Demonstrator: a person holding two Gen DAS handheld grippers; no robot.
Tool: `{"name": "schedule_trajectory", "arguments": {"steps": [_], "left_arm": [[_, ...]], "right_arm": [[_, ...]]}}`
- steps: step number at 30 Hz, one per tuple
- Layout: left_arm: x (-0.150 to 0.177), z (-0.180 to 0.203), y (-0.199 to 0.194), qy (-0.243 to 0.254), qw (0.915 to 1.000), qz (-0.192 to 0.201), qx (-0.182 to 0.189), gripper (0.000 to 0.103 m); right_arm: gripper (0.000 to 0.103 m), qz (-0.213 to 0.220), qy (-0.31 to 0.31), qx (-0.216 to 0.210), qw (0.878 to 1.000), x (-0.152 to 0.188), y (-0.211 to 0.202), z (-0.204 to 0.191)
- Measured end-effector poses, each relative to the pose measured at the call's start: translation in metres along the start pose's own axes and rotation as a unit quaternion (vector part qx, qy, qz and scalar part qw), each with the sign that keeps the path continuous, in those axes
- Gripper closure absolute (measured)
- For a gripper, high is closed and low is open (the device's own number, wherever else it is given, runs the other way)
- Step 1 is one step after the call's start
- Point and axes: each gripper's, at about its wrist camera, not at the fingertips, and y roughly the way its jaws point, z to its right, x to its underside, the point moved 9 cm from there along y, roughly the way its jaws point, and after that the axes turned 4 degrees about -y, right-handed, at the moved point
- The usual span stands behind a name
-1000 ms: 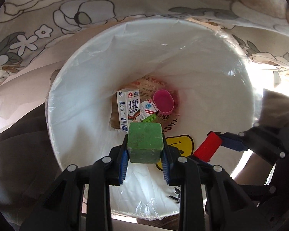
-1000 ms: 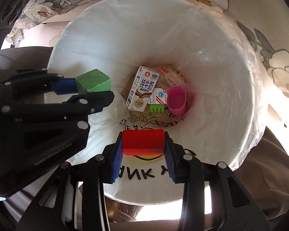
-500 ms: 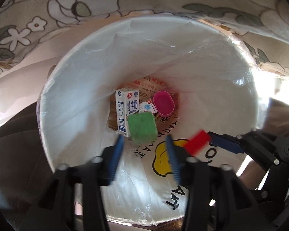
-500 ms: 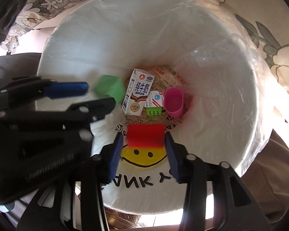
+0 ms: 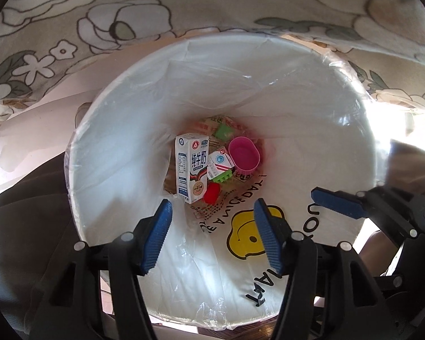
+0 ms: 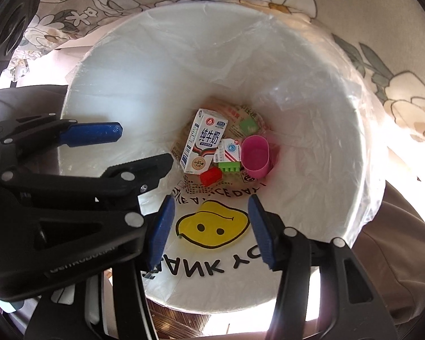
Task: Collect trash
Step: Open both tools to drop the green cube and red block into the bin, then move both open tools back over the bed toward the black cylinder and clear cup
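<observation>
Now both the left gripper (image 5: 212,228) and right gripper (image 6: 209,225) are opening, empty, above the red block (image 5: 212,193) and green block (image 5: 223,132) lying in the white-lined bin (image 5: 121,147).

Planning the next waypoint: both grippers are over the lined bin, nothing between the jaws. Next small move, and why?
Probably lift both grippers straight up out of the bin. The left gripper and right gripper are opening with nothing between them, and the red block and green block already lie at the bottom beside the milk carton, so this drop looks done.
</observation>
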Motion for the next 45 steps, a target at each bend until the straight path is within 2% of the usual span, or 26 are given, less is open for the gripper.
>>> {"name": "schedule_trajectory", "arguments": {"steps": [6,10,21,24,28,32,35,41,45], "left_arm": [[0.005,-0.003,-0.018,-0.004,0.9999,0.012,0.0,0.041],[0.01,0.0,-0.028,0.01,0.9995,0.026,-0.017,0.041],[0.023,0.009,-0.087,0.047,0.9923,0.106,-0.043,0.041],[0.025,0.008,-0.11,0.066,0.9876,0.13,-0.059,0.041],[0.033,0.01,-0.143,0.088,0.9823,0.154,-0.06,0.041],[0.042,0.016,-0.184,0.127,0.9687,0.197,-0.083,0.04],[0.048,0.02,-0.213,0.141,0.9607,0.222,-0.089,0.036],[0.059,0.023,-0.259,0.136,0.9547,0.256,-0.066,0.036],[0.059,0.027,-0.297,0.133,0.9444,0.295,-0.062,0.036]], "right_arm": [[0.048,0.012,-0.007,-0.001,1.0,0.007,-0.016,-0.006],[0.048,0.021,-0.014,-0.001,1.0,0.012,-0.028,-0.011],[0.048,0.043,-0.027,0.007,0.999,0.033,-0.069,-0.019],[0.047,0.043,-0.039,0.013,0.998,0.044,-0.081,-0.022],[0.047,0.061,-0.072,0.042,0.995,0.058,-0.105,-0.025],[0.047,0.078,-0.087,0.048,0.992,0.07,-0.132,-0.026],[0.047,0.096,-0.089,0.048,0.99,0.075,-0.156,-0.024],[0.047,0.151,-0.103,0.063,0.981,0.078,-0.218,-0.026],[0.047,0.194,-0.101,0.07,0.973,0.076,-0.263,-0.025]]}}
